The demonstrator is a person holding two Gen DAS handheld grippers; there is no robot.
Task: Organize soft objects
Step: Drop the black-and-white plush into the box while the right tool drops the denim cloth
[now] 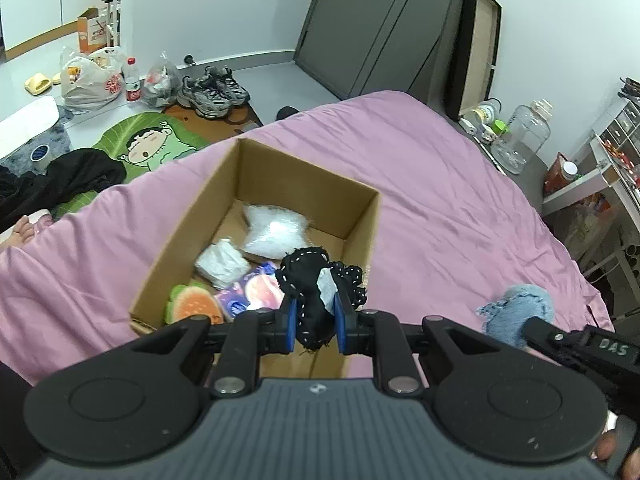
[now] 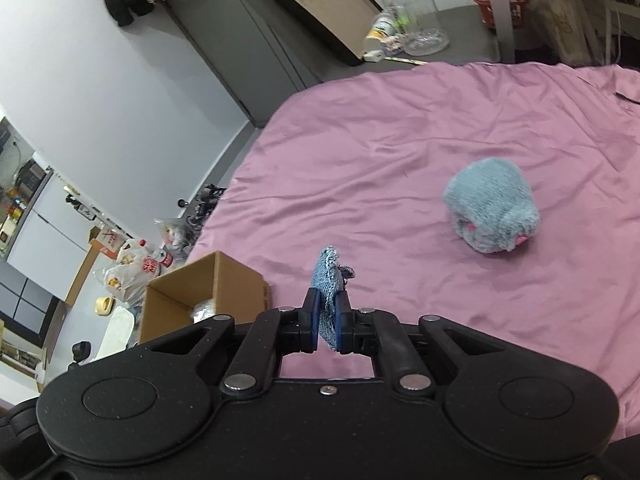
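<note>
While left tongs pinch black cloth over box, right tongs pinch denim scrap.

This is a lived-in bedroom in a home: a wide bed under a pink sheet fills the middle, with a dark wardrobe against the white wall behind it. On the floor beside the bed lie a cartoon mat, grey sneakers, yellow slippers, a full plastic shopping bag and a water bottle. A big clear jug stands on a low surface at the bed's far side.
</note>
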